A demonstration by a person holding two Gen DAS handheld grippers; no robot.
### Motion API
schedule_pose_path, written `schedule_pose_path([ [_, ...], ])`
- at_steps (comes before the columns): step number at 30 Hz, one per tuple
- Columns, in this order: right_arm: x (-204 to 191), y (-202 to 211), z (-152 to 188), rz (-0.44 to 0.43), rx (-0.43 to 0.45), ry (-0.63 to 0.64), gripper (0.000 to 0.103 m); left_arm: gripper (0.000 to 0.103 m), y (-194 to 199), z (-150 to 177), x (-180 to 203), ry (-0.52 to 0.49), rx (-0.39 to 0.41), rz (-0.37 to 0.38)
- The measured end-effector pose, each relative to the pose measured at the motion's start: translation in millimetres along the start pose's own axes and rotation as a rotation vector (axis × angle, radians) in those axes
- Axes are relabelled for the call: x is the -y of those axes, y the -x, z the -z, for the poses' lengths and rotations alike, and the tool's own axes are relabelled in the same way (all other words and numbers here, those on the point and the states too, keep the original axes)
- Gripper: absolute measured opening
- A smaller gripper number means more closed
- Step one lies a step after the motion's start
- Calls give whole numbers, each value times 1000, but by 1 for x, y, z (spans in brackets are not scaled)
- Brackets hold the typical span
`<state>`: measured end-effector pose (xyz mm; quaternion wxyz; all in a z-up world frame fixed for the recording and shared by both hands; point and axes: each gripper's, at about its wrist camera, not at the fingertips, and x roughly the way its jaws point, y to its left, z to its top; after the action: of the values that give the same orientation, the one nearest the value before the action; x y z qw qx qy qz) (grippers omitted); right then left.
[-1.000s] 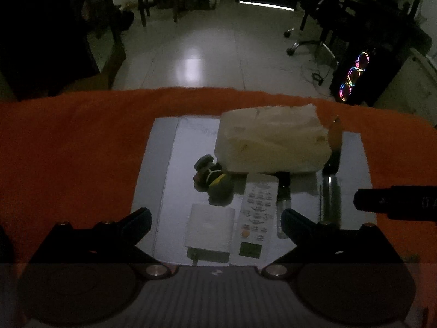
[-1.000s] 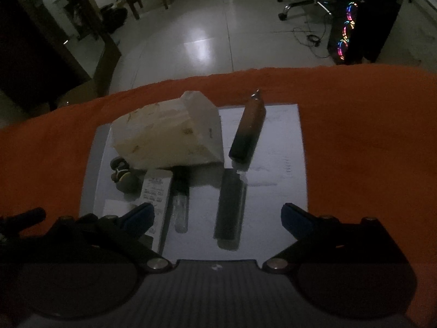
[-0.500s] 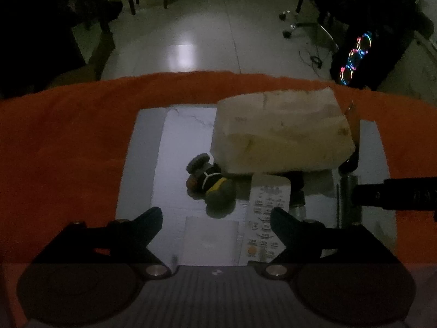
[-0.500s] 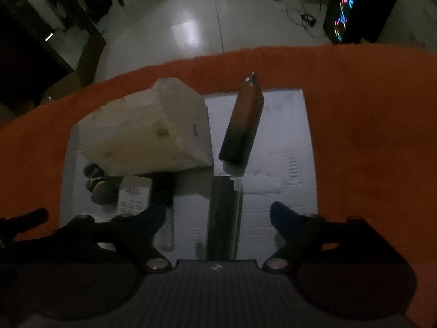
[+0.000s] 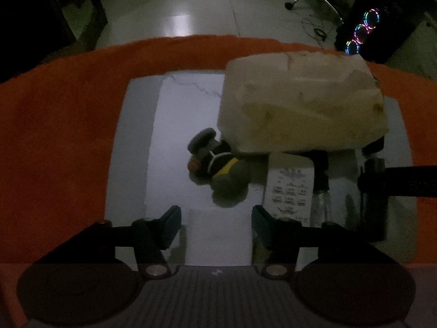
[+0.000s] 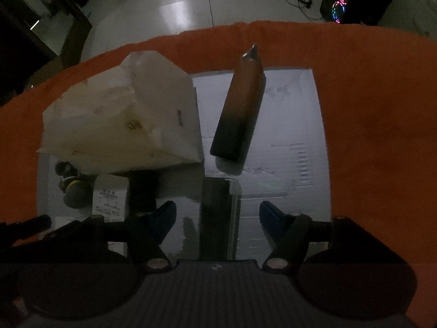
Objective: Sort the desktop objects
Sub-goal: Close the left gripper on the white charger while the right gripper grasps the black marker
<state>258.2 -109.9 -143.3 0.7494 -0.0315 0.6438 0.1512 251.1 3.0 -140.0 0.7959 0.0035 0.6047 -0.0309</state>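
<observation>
Both hand-held grippers closing, untouching: left (image 5: 215, 222) straddles white box (image 5: 218, 235), right (image 6: 217, 217) dark bar (image 6: 218, 218).

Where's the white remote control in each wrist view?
Left wrist: the remote lies right of centre, just beyond the right fingertip, below the tissue pack.
Right wrist: remote at lower left, mostly hidden behind the left finger.
Shared landmark: the pale tissue pack just beyond the remote in both.

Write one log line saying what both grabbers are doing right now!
left gripper: closing around white box, not gripping | right gripper: closing around dark bar, not gripping
</observation>
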Motion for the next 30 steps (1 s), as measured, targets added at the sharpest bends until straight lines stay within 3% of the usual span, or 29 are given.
schedule_pose_path([
  [16, -5, -7, -3, 59, -34, 51, 61, 51, -14, -6, 14, -88, -98, -41],
  [17, -5, -7, -3, 59, -33, 53, 59, 51, -15, -6, 14, -87, -105, -41],
  [19, -6, -7, -3, 60, -30, 59, 39, 51, -16, -6, 12, -76, -107, -34],
  [20, -6, -7, -3, 60, -29, 61, 35, 51, -15, -6, 11, -68, -106, -30],
  [30, -9, -7, -3, 65, -16, 88, 34, 50, -7, -9, -5, 24, -67, -26],
])
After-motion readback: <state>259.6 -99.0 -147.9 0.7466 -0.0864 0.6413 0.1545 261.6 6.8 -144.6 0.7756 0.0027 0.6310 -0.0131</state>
